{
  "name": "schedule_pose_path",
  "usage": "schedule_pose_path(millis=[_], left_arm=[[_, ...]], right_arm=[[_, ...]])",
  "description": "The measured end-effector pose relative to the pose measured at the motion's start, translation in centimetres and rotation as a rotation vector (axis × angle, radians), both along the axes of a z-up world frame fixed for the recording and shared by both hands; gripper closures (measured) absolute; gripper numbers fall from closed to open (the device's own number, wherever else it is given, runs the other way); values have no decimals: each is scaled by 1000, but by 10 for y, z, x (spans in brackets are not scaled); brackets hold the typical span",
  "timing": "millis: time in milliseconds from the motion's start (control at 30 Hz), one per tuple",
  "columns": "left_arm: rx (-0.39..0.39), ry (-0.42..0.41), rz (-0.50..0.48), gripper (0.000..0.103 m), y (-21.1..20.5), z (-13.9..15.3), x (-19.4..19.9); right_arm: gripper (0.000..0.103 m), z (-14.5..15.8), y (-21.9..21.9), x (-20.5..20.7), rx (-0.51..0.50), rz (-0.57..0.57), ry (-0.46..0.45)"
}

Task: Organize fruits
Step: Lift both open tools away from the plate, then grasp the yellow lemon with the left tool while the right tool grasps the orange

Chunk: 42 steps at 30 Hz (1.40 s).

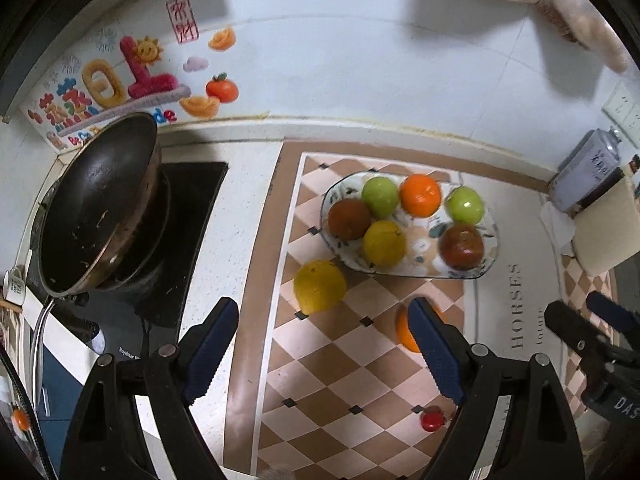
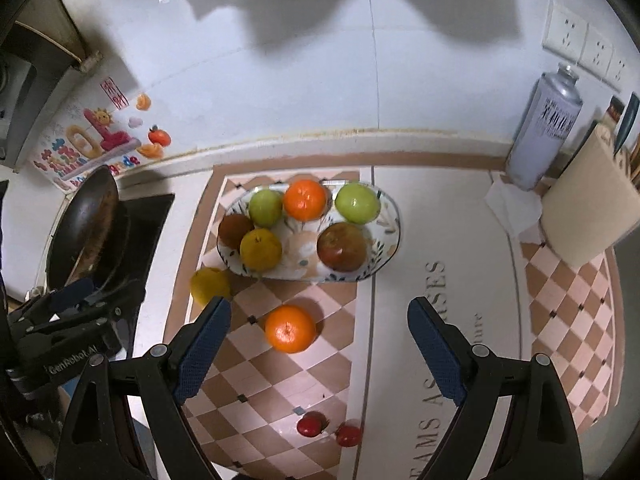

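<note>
- Kitchen counter, mid-sort: a floral oval plate (image 2: 390,236) on a checkered mat (image 2: 256,376) holds six fruits: two green apples, an orange, a yellow citrus and two dark red-brown fruits.
- Still off the plate: a loose orange (image 2: 290,329) on the mat just in front of the plate's near rim, a loose yellow citrus (image 2: 209,283) touching or nearly touching the plate's left end, and two small red fruits (image 2: 312,424) nearer the cameras.
- The right gripper (image 2: 320,344) hovers above the mat with its fingers spread wide, holding nothing; the loose orange sits between the two blue pads, closer to the left-hand pad than to the middle.
- The left gripper (image 1: 324,344) is likewise spread and empty; in its own view the yellow citrus (image 1: 320,286) lies ahead between the finger lines, while the orange (image 1: 406,334) is half hidden behind its right-hand pad.
- Judged from this, the right gripper is the better placed for the orange: the fruit lies straight ahead and slightly left of its centreline, so a short forward drop with a small leftward shift should frame it.
- The yellow citrus falls more naturally to the left gripper.
- Being round, neither fruit has a long axis to align with; the open space on the plate lies at its near centre, directly beyond the orange.
</note>
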<state>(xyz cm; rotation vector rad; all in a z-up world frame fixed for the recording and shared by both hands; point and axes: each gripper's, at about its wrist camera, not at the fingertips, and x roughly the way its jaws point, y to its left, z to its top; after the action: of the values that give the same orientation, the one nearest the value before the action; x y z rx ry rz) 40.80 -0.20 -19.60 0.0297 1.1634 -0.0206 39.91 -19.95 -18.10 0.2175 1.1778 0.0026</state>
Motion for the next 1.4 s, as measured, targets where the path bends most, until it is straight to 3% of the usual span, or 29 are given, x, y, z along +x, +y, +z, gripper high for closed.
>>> schedule_pose_path(millis=[33, 67, 100, 367, 567, 700, 800, 867, 900, 933, 1167, 1400], left_arm=[[-2, 11, 7, 13, 3, -5, 2], [-3, 27, 16, 2, 6, -14, 5], [-2, 43, 21, 0, 9, -21, 9], [25, 215, 76, 0, 36, -96, 43], [-38, 316, 53, 0, 27, -131, 67], [-49, 359, 18, 0, 16, -152, 80], [-77, 365, -9, 2, 11, -164, 83], [-93, 336, -22, 18, 9, -165, 82], [-95, 331, -23, 41, 8, -166, 80], [-94, 335, -25, 41, 6, -168, 79], [-92, 306, -31, 41, 0, -159, 53], [-152, 333, -14, 41, -5, -161, 10]], right_arm=[[8, -13, 1, 3, 25, 3, 29], [7, -25, 0, 6, 39, 4, 53], [6, -37, 1, 8, 54, 6, 76], [6, -146, 22, 33, 180, 21, 271], [6, -187, 41, 46, 173, 40, 333], [6, -200, 48, 50, 168, 42, 346], [13, -205, 53, 53, 151, 48, 351], [19, -204, 57, 54, 128, 56, 344], [26, -204, 60, 55, 116, 59, 340], [36, -204, 62, 57, 105, 62, 337], [37, -204, 60, 49, 96, 76, 359], [37, -206, 45, 31, 132, 42, 377]])
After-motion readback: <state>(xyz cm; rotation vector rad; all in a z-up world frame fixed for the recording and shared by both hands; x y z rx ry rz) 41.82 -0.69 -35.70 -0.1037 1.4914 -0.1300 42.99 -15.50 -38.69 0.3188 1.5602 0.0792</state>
